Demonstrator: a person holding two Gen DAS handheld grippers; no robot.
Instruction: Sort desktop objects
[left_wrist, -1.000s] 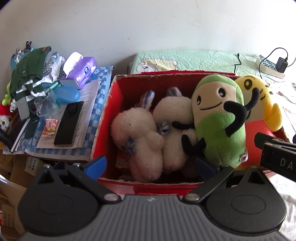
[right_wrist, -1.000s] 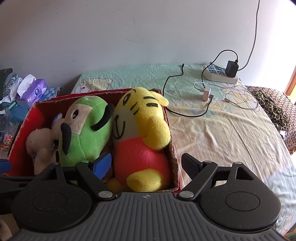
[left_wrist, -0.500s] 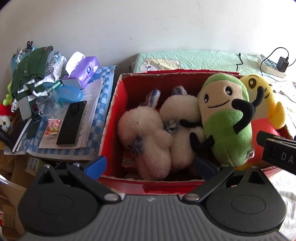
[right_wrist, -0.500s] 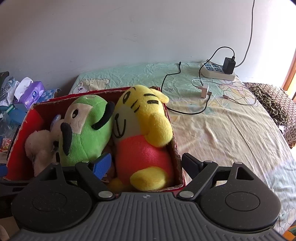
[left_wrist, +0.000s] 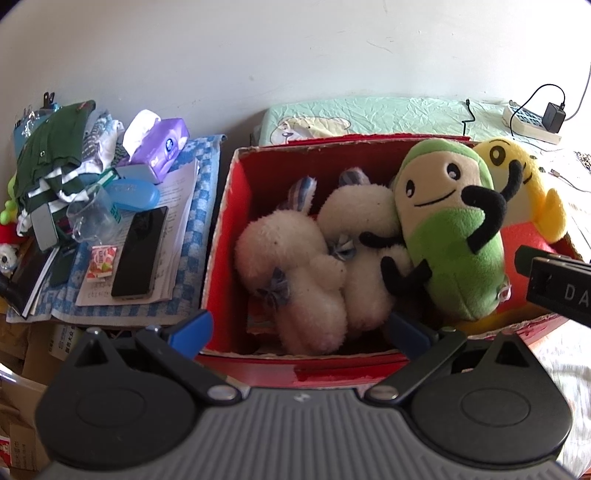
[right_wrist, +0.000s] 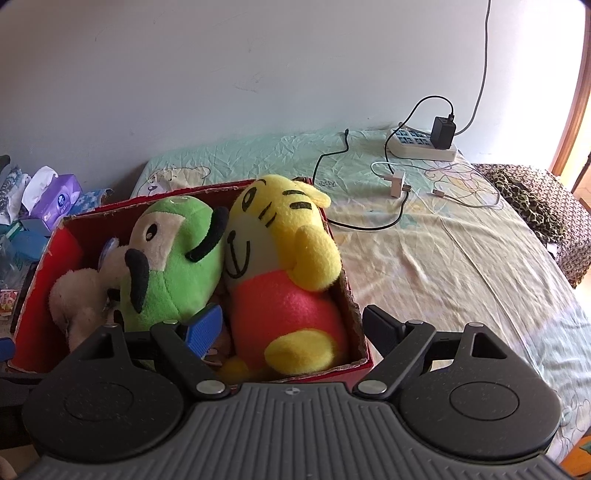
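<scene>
The red box (left_wrist: 221, 236) holds 2 white plush toys (left_wrist: 295, 266), a green plush (left_wrist: 450, 236) and a yellow plush (right_wrist: 288, 266), while the left gripper (left_wrist: 299, 328) and right gripper (right_wrist: 291, 325) hover spread wide, empty.

we count one red box (left_wrist: 221, 236) holding four plush toys: two white plush animals (left_wrist: 295, 266), one green plush (left_wrist: 450, 229) and one yellow plush (right_wrist: 284, 258). on the checked cloth beside the box we count one purple tissue pack (left_wrist: 162, 147), one black phone (left_wrist: 140, 251), one clear cup (left_wrist: 92, 218), one blue case (left_wrist: 133, 192) and one small snack packet (left_wrist: 101, 263). on the bedsheet we count one power strip (right_wrist: 424, 147) with one black charger (right_wrist: 443, 129) plugged in, and one white adapter (right_wrist: 397, 186).
</scene>
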